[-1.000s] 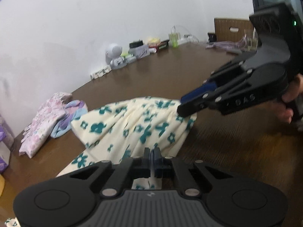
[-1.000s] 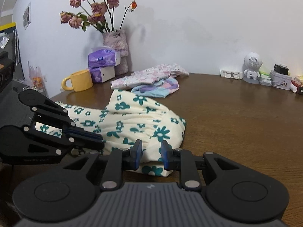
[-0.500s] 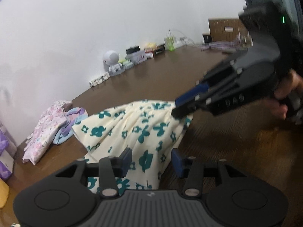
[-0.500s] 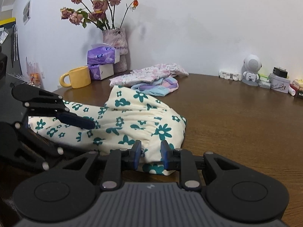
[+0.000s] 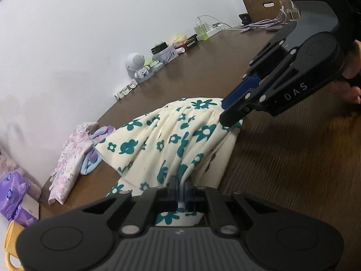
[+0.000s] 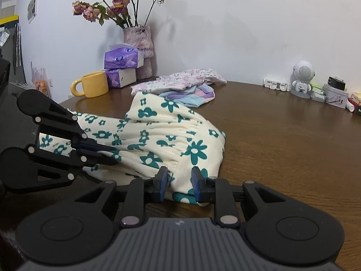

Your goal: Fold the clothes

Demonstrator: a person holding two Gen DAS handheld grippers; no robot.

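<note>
The left gripper (image 5: 179,186) has just closed, pinching a fold of the floral garment (image 5: 171,144) on the table (image 6: 282,131); its blurred fingertips hide the contact. The right gripper (image 6: 179,181) clamps the bunched hem, its pads part-buried in cloth.

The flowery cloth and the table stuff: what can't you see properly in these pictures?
- Left wrist view: the left gripper fingertips are blurred; its body hides the flowery cloth edge below.
- Left wrist view: the yellow mug is cut off by the picture's edge.
- Right wrist view: lettering on the tin is too small to read.
</note>
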